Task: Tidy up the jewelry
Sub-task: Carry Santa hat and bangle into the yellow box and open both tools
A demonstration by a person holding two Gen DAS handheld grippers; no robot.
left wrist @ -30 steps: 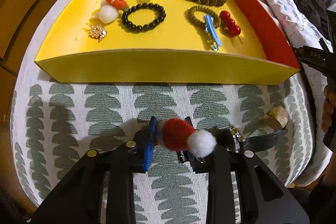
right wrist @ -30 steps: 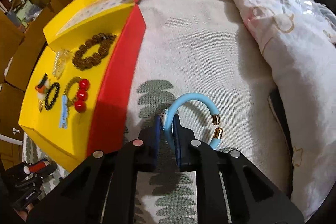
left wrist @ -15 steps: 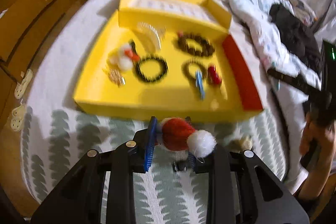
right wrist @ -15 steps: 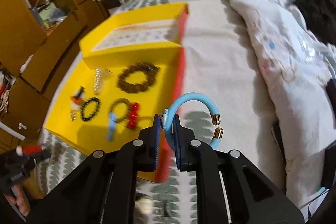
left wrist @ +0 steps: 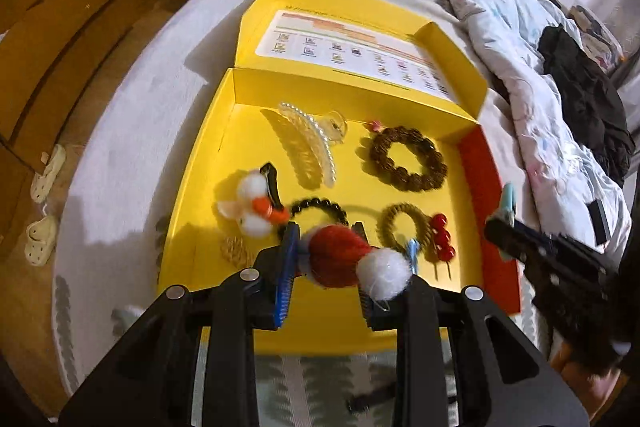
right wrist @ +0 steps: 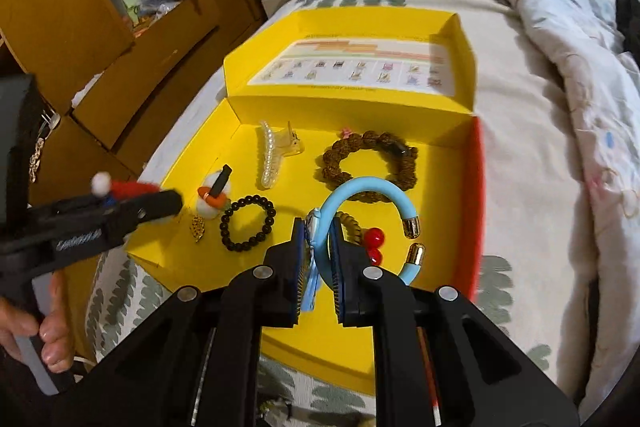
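Sorting status: well advanced, two pieces judged left to be set down
Yellow box [right wrist: 188,163]: on bed; pearl clip [right wrist: 269,157], black bead bracelet [right wrist: 248,225], brown bead bracelet [left wrist: 408,159] already laid inside
Left tongs [left wrist: 326,259]: part closed on red santa hat clip [left wrist: 340,261], held over box
Right tongs [right wrist: 318,251]: nearly shut on blue bangle [right wrist: 360,191], held over box
Remaining: both held pieces to be placed in box

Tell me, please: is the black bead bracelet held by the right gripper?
No. The right gripper is shut on a light blue bangle, while the black bead bracelet lies loose in the yellow box.
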